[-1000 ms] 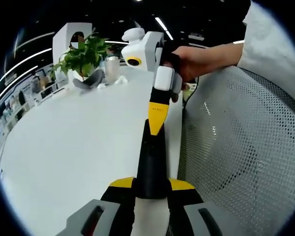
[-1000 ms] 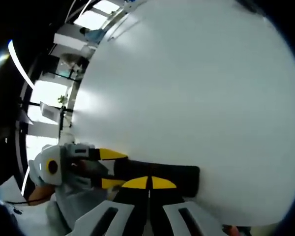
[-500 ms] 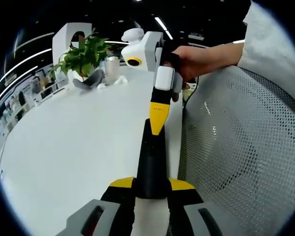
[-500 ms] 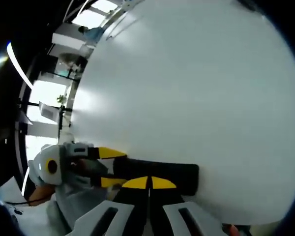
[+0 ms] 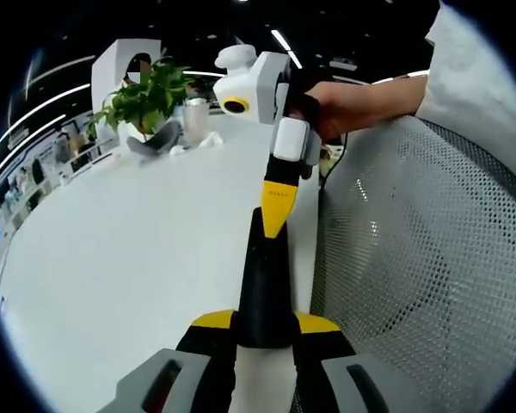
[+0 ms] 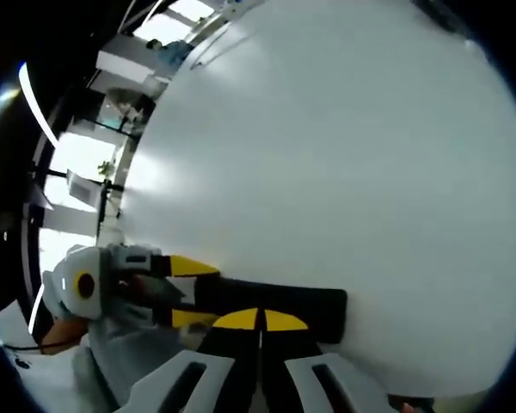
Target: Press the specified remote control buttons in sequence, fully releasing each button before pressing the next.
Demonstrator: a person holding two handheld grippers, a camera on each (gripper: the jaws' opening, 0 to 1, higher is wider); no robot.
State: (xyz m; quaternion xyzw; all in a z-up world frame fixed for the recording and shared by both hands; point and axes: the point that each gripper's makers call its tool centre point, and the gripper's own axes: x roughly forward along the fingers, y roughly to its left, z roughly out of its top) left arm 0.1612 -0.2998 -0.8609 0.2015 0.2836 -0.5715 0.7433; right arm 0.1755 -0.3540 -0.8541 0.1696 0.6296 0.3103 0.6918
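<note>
Your left gripper [image 5: 264, 323] has its jaws clamped on the near end of the black remote control [image 5: 263, 284], holding it steady as it lies along the right edge of the white table [image 5: 129, 258], next to the mesh chair back [image 5: 413, 275]. That grip looks meant as an anchor, so the remote doesn't skid under a press. Your right gripper [image 5: 277, 209] comes in from the far end, and its jaws look drawn together into a single yellow point set at the remote's upper end, presumably on or just above a button; the contact itself is too small to judge. In the right gripper view its own yellow tips [image 6: 260, 319] meet over the remote [image 6: 275, 301], with the left gripper [image 6: 189, 292] gripping from the side. The potted plant [image 5: 146, 103] sits at the table's far corner, well apart.
</note>
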